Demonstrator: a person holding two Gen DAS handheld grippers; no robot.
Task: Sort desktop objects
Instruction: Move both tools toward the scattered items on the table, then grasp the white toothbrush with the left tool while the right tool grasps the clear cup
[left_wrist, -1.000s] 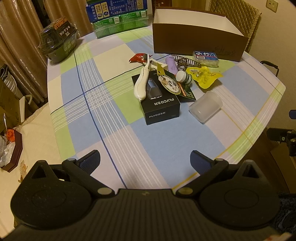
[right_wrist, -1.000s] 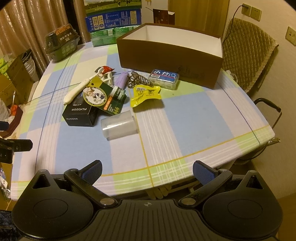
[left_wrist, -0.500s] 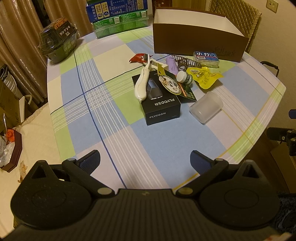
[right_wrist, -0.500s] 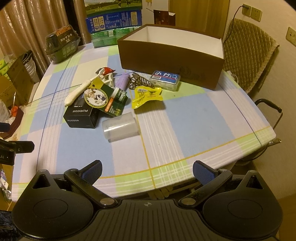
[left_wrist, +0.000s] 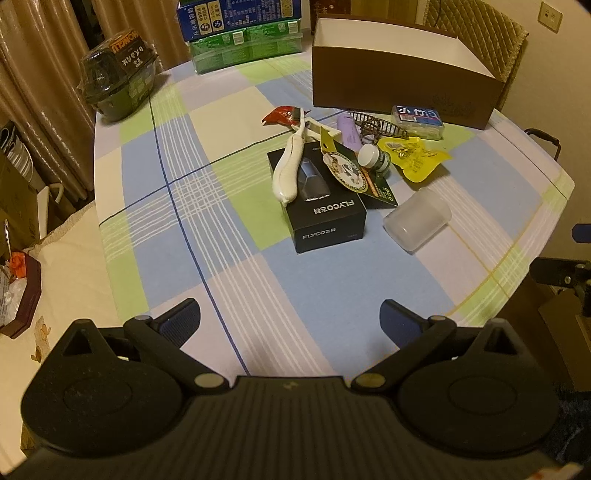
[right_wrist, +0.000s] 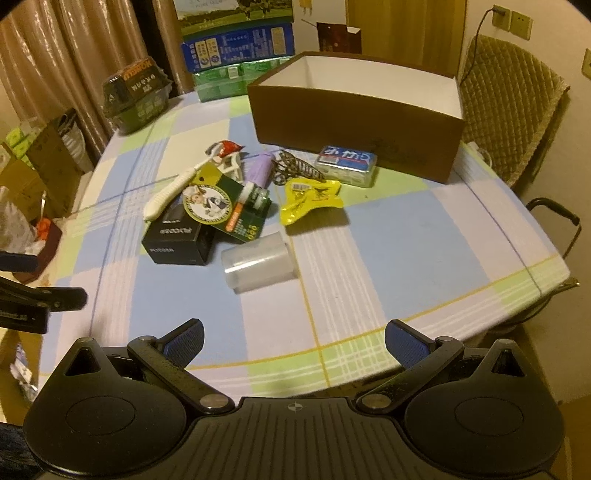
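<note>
Both claws hang spread and empty over the near edge of the checked-cloth worktop (left_wrist: 229, 221): the left claw (left_wrist: 290, 318), the right claw (right_wrist: 294, 338). The clutter lies mid-worktop, just before the brown cardboard box (right_wrist: 354, 122) at the far edge. Sorting looks not yet begun. Nearest is the clear plastic cup (right_wrist: 258, 260) on its side; the next move calls for reaching forward to straddle it.
</note>
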